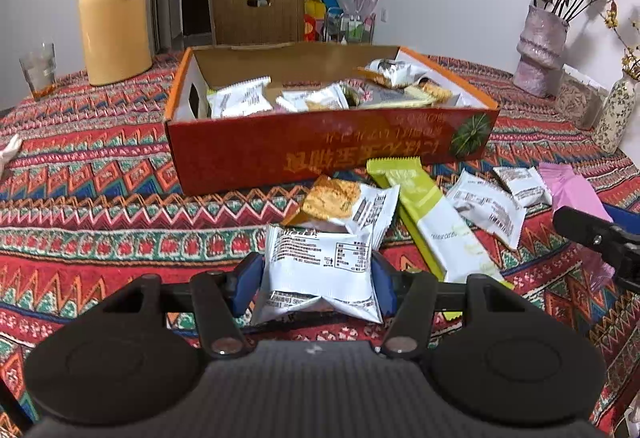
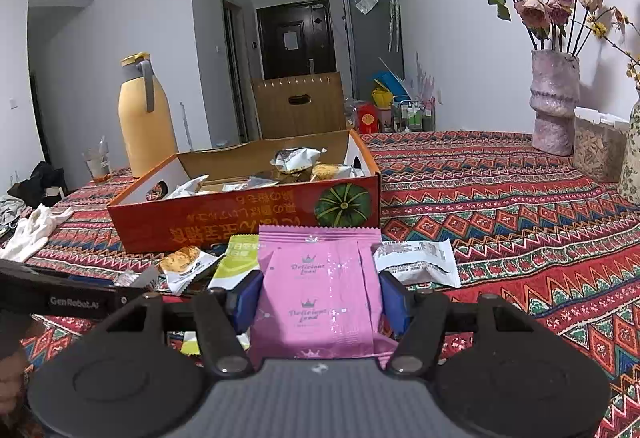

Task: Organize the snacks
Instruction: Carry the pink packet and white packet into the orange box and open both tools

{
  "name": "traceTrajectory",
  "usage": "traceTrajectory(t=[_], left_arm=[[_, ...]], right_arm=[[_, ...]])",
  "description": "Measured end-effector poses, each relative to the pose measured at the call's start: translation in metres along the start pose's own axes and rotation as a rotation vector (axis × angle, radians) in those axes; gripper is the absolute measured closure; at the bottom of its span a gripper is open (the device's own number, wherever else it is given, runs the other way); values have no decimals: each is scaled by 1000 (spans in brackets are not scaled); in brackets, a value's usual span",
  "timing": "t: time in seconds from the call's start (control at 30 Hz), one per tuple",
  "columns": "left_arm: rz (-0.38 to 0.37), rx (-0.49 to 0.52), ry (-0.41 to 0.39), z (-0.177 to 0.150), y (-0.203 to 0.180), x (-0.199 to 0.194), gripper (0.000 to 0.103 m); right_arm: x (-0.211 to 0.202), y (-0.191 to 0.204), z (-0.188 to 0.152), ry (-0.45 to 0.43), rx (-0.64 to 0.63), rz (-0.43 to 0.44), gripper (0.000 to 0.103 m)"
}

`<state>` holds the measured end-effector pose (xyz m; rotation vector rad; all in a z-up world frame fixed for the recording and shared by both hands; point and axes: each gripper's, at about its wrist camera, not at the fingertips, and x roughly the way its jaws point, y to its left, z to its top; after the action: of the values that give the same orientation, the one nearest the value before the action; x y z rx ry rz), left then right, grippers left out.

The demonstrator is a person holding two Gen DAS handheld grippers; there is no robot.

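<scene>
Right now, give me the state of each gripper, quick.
Left gripper: closed on a white snack packet.
Right gripper: closed on a pink snack packet.

Loose snack packets (image 1: 404,205) crowd the cloth before the open-topped box (image 1: 320,149).

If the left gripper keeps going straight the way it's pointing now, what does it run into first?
Probably the orange-fronted snack packet, lying just ahead of the white packet held in the left gripper. Beyond it stands the red cardboard box. Depth is hard to judge, so it might pass above the packet.
</scene>
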<state>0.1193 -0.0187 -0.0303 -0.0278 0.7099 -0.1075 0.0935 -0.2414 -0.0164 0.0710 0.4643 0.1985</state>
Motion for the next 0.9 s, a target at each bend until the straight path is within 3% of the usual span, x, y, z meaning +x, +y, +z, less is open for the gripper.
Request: traceTrajectory(t=[0.5,0.9], left_arm=[[57,-12,-170,61,0,-23,44],[90,-80,-190,116,9,18,44]], right_arm=[[19,21,48,-72,-111,42,42],[85,34,106,-76,-156,52,42]])
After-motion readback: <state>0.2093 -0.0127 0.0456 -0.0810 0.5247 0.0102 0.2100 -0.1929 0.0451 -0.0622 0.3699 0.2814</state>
